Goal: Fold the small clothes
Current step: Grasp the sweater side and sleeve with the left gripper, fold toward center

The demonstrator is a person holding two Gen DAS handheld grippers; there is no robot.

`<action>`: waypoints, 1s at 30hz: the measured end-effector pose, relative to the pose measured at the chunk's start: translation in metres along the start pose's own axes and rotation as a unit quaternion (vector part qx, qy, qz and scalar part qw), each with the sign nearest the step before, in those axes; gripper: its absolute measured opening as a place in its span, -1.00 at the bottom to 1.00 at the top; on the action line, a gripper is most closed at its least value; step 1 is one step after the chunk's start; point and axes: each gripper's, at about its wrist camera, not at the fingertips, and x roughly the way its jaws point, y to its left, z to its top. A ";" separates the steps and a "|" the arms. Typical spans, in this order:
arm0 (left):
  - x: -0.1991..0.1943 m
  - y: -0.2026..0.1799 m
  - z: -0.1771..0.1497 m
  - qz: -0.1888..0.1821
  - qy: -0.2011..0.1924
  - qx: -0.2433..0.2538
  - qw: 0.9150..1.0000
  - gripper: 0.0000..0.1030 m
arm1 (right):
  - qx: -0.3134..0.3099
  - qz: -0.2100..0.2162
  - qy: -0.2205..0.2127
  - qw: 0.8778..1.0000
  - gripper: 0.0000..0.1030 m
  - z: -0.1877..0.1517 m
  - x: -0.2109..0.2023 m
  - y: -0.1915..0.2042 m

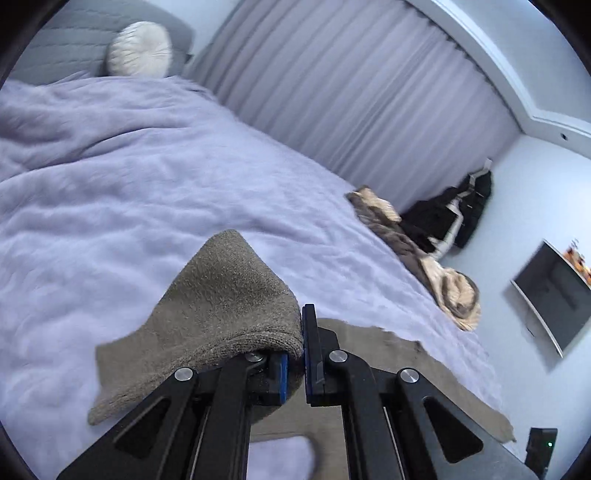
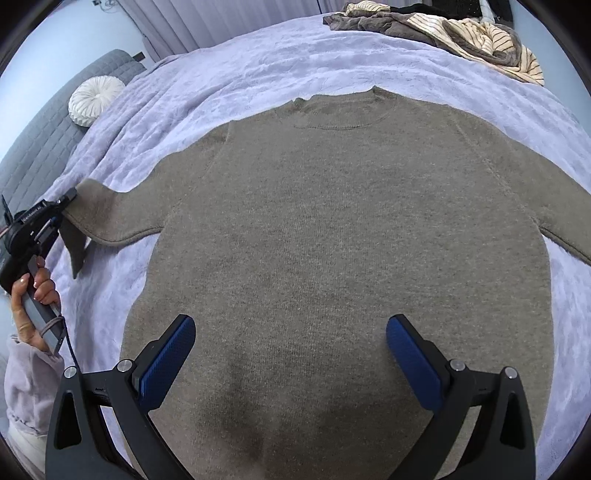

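Closest to the right camera, the right tongs [image 2: 290, 354] are spread wide with nothing between the blue pads, hovering just above the lower part of the brown sweater [image 2: 332, 240]. The sweater itself lies flat and face up on the lilac blanket [image 2: 221, 70] covering the bed, neckline at the far end, body filling most of the view, right sleeve running off toward the right edge. Over on the left, the left tongs [image 2: 64, 208] are clenched on the end of the left sleeve [image 2: 107, 218], which is lifted off the blanket, with a bit of cuff hanging down below the grip; a hand [image 2: 35, 291] with light nails holds that tool's handle. From the left camera you can see it up close: the left tongs [image 1: 294, 354] pinched nearly together with the sleeve fabric [image 1: 229, 295] bunched up between and over the left pad, more of the sweater lying flat on the bed behind them. Farther back, at the far right corner of the bed, there's a heap of other clothes [image 2: 461, 33], striped cream and grey-brown stuff. At the far left a round white pillow [image 2: 94, 99] sits against the grey padded headboard [image 2: 44, 140], and pleated curtains [image 1: 351, 92] run along beyond the bed.
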 end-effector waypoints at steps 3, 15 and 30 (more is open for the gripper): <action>0.038 -0.079 -0.004 -0.059 0.032 0.058 0.996 -0.87 | 0.029 0.007 -0.015 0.999 1.00 -0.001 -0.007 -0.019; 0.164 -0.206 -0.138 0.005 0.233 0.192 0.953 -0.83 | 0.142 -0.041 -0.033 0.988 1.00 -0.014 -0.035 -0.127; 0.086 -0.046 -0.073 0.188 0.147 0.093 0.967 0.74 | -0.290 -0.146 -0.071 0.943 0.99 0.083 0.047 0.051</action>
